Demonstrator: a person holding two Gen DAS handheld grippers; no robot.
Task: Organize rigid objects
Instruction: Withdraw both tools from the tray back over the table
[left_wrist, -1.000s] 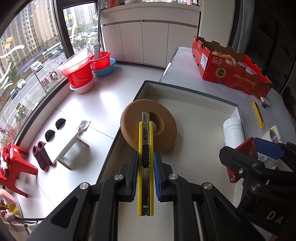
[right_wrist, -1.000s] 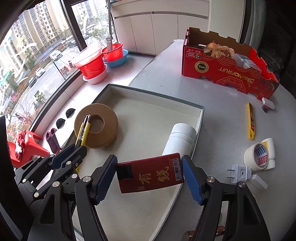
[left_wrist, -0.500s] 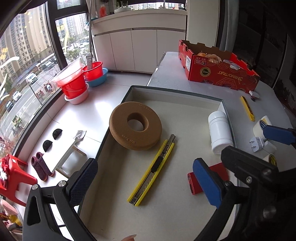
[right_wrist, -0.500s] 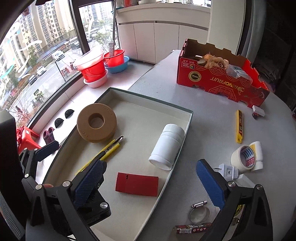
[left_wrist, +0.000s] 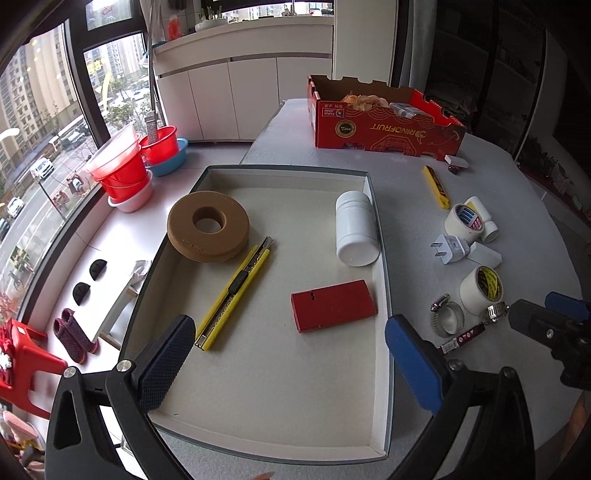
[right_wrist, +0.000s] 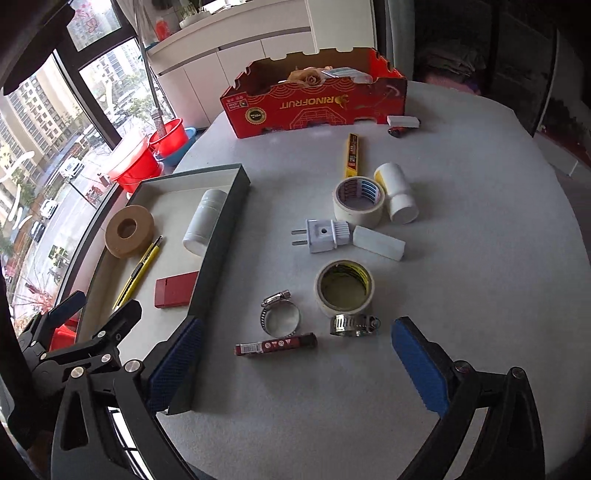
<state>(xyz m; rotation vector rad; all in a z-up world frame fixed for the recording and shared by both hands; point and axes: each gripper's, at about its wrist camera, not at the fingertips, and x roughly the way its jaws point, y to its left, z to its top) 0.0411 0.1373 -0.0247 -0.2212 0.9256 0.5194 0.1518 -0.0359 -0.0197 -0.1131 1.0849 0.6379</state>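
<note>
Right wrist view is looking down on loose items scattered over the grey table (right_wrist: 461, 184), right of the tray (right_wrist: 218, 236). The right gripper (right_wrist: 295, 365) is hanging released and empty above two hose clamps (right_wrist: 280, 314) and a small red tube (right_wrist: 276, 344). The left gripper (left_wrist: 291, 363) is also gaping wide, holding nothing, over the tray where the cork ring (left_wrist: 208, 230), yellow utility knife (left_wrist: 236, 291), white bottle (left_wrist: 356, 227) and red box (left_wrist: 333, 305) are lying. Nearest the right claw, the tape roll (right_wrist: 344, 288) is looking light and stiff; I'd pinch it across its outer wall. The steel clamps are probably slippery.
</note>
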